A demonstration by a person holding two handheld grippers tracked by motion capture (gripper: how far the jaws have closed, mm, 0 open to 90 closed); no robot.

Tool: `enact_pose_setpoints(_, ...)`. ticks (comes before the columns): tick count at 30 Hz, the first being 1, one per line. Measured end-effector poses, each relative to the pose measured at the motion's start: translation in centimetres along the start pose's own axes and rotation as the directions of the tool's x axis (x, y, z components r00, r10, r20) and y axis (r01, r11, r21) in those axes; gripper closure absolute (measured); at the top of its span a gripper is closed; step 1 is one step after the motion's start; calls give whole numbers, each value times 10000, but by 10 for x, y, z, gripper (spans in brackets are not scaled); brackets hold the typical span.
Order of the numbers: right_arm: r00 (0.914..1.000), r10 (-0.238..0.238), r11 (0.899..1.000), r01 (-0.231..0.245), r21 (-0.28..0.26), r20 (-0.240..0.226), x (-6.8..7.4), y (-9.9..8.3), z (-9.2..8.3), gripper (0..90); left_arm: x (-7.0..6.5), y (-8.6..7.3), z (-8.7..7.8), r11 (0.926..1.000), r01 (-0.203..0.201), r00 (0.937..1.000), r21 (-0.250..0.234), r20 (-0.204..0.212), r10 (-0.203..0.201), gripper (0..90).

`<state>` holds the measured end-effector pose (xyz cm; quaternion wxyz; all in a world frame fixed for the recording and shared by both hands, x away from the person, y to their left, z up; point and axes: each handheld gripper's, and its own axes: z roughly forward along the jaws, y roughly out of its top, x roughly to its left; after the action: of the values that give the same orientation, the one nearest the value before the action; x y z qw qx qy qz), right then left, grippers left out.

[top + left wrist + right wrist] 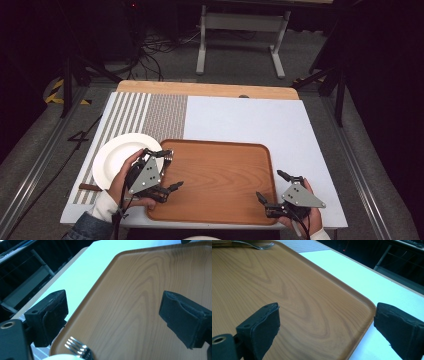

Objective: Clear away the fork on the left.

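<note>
A wooden tray (pixel 215 180) lies at the table's front middle. A white plate (pixel 117 155) sits just left of it. A metal fork (pixel 167 156) rests across the tray's left rim, with its tines (pixel 77 346) over the wood. My left gripper (pixel 172 169) hovers open above the tray's left part, right beside the fork, and holds nothing (pixel 112 315). My right gripper (pixel 270 185) is open over the tray's front right corner; one jaw is above the wood, the other above the white cover (pixel 325 325). The fork (pixel 259 245) lies far off across the tray (pixel 274 290).
A striped placemat (pixel 145 117) lies under the plate at the left. A brown handle (pixel 90 187) pokes out beside the plate's front left. A white cover (pixel 250 120) spreads over the table behind the tray. A white table frame (pixel 240 30) stands on the floor beyond.
</note>
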<state>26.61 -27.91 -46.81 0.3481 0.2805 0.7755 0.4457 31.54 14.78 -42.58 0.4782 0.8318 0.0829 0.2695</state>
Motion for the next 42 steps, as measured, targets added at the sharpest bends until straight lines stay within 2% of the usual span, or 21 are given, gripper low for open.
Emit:
enact_pose_setpoints(12, 9999, -20, 9999, 22, -120, 149, -1, 1, -2, 74, 3, -15, -15, 9996, 176, 9995, 211, -281, -170, 84)
enact_pose_setpoints(15, 9998, 13, 9999, -10, -137, 188, -2, 1, -2, 74, 4, -20, -19, 9990, 381, 9977, 238, -561, -367, 64)
enact_pose_setpoints(21, 9998, 53, 9999, -51, -99, 180, -3, 0, -1, 73, 7, -28, -28, 9976, 652, 9950, 253, -780, -630, 58)
enact_pose_setpoints(23, 9998, 63, 9999, -61, -116, 183, -3, 0, -1, 74, 8, -32, -31, 9961, 758, 9923, 463, -1018, -707, 58)
enact_pose_setpoints(26, 9998, 36, 10000, -35, -51, 179, -4, -1, 0, 73, 11, -38, -35, 9929, 1102, 9887, 453, -1070, -1048, 57)
enact_pose_setpoints(31, 9999, 42, 10000, -41, -67, 117, -5, 0, 4, 74, 10, -47, -41, 9905, 1253, 9846, 562, -1294, -1172, 54)
enact_pose_setpoints(33, 9999, 38, 10000, -37, -77, 103, -6, 0, 5, 74, 9, -50, -43, 9905, 1208, 9823, 658, -1515, -1097, 53)
enact_pose_setpoints(42, 9998, 161, 9999, -161, -52, 81, -9, -2, 5, 74, 2, -61, -49, 9860, 1582, 9780, 532, -1460, -1490, 53)
